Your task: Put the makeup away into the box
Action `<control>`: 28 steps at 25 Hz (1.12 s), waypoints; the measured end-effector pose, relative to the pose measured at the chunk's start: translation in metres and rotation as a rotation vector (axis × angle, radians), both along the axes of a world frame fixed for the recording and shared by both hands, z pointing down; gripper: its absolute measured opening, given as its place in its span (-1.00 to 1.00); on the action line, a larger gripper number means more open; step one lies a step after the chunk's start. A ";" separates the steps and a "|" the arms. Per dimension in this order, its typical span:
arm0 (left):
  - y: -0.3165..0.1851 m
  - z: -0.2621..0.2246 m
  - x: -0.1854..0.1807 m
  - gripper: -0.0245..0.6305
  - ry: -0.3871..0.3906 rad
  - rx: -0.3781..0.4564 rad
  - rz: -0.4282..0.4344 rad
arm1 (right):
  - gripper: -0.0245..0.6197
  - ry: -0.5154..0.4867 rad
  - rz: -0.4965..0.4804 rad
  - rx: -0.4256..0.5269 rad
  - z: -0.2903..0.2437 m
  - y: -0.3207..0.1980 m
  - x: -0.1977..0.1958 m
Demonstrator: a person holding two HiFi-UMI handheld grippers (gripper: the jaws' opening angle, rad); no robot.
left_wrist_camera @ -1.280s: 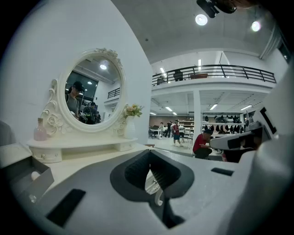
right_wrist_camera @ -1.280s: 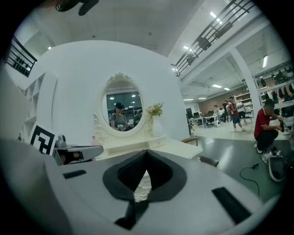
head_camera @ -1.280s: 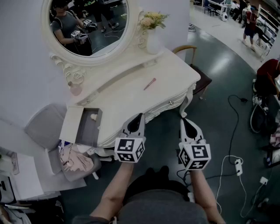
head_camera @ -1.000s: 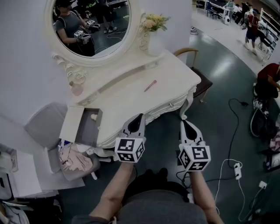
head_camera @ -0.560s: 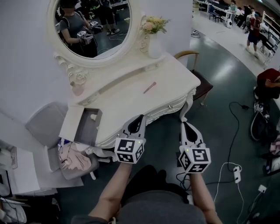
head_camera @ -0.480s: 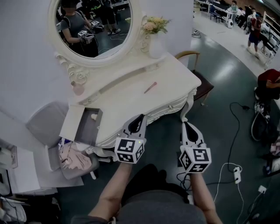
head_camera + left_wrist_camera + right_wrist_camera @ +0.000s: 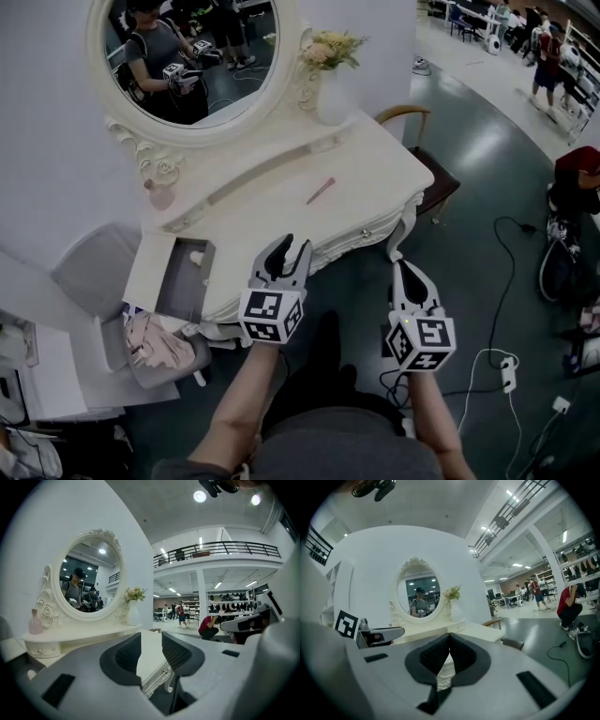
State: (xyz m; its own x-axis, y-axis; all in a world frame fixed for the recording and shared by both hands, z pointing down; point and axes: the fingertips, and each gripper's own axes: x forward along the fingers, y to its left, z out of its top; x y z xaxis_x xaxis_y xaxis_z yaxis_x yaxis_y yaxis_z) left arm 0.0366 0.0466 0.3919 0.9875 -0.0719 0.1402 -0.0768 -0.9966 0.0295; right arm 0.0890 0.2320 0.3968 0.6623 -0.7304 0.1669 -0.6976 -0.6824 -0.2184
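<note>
On the table [image 7: 262, 217] before me the makeup stick [image 7: 321, 190] lies midway; box [image 7: 178, 295] at its left end, mirror [image 7: 187, 52] behind, vase [image 7: 330, 92] right of mirror

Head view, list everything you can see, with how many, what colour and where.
dressing table: one, cream, centre
mirror: one, oval, cream frame, at the table's back
vase: one, white, holding pale flowers, right of the mirror
bottle: one, pink, by the mirror's lower left
makeup stick: one, pink, lying on the tabletop
box: one, open, grey inside, table's left end
chair: one, wooden, dark seat, right of the table
power strip: one, white, floor at right
left gripper: one, grey, jaws opening, nothing between them
right gripper: one, grey, shut, empty
</note>
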 end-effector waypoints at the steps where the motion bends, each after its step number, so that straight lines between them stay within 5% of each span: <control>1: -0.005 0.003 0.005 -0.53 -0.006 -0.001 -0.002 | -0.91 -0.002 0.005 0.000 0.001 -0.002 0.005; 28: -0.115 0.053 0.174 -0.37 -0.102 -0.028 0.134 | -0.91 -0.023 0.104 -0.072 0.015 -0.121 0.163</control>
